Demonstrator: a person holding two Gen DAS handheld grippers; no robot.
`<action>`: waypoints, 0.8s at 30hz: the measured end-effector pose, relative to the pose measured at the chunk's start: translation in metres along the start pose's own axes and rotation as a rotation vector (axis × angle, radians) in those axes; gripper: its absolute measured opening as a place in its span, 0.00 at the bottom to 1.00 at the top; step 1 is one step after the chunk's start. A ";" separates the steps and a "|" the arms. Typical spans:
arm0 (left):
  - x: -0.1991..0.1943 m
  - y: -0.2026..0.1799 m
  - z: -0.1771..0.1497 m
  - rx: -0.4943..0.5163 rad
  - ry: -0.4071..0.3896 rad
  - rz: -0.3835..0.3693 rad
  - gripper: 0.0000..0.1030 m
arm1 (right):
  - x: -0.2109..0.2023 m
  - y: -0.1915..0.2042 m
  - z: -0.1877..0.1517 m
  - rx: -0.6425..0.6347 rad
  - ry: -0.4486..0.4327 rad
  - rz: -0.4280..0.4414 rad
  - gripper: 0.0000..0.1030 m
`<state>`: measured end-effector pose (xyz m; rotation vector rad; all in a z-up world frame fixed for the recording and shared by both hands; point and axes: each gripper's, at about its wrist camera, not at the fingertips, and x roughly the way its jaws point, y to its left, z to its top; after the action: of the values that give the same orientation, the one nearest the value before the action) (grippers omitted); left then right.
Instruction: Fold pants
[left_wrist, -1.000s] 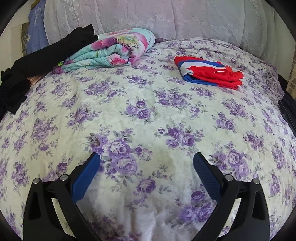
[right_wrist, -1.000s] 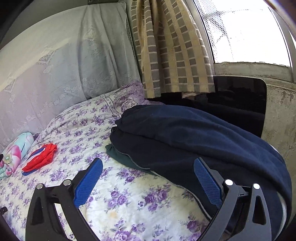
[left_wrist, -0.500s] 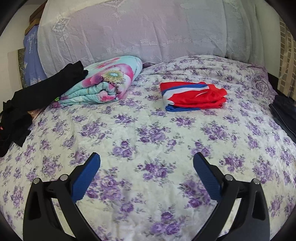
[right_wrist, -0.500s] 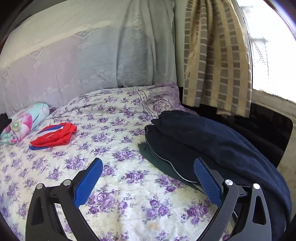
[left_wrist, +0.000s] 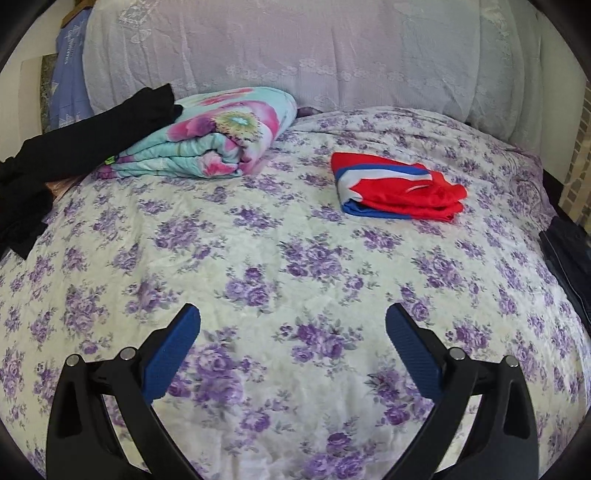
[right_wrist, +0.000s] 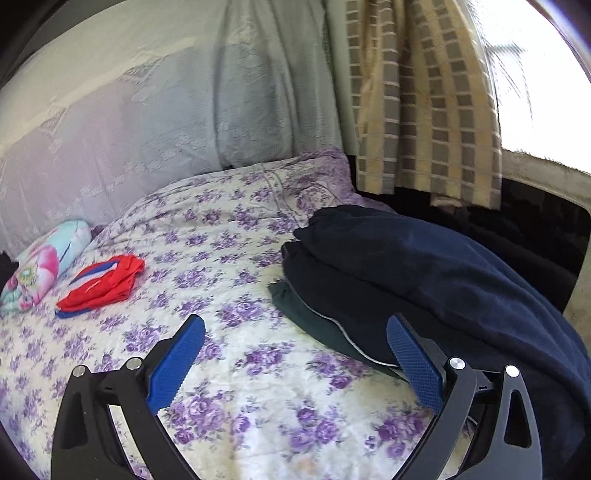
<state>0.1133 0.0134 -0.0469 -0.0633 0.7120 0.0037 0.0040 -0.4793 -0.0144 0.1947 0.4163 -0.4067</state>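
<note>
— Where are the pants?
— The folded red pants (left_wrist: 397, 190) lie on the bed (left_wrist: 288, 258), just beside the rolled floral blanket (left_wrist: 218, 133), well apart from the dark navy pile (right_wrist: 424, 280).
— And the grippers?
— Left gripper (left_wrist: 293, 332) and right gripper (right_wrist: 295, 334) hover over the bed, jaws spread, holding nothing; the right one is near the navy pile.

Floral cotton-look bedspread (left_wrist: 295, 258) matt; navy garment (right_wrist: 424, 266) fleecy.
</note>
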 end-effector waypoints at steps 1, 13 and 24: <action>0.003 -0.008 0.000 0.014 0.005 -0.010 0.95 | 0.002 -0.005 -0.001 0.016 0.009 -0.002 0.96; 0.009 -0.093 -0.019 0.207 0.008 -0.093 0.95 | 0.040 0.018 -0.027 -0.063 0.210 0.021 0.96; 0.010 -0.007 -0.004 0.043 0.008 0.044 0.95 | 0.063 0.032 -0.016 -0.119 0.241 0.029 0.96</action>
<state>0.1184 0.0065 -0.0557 -0.0069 0.7207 0.0302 0.0640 -0.4679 -0.0529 0.1342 0.6721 -0.3302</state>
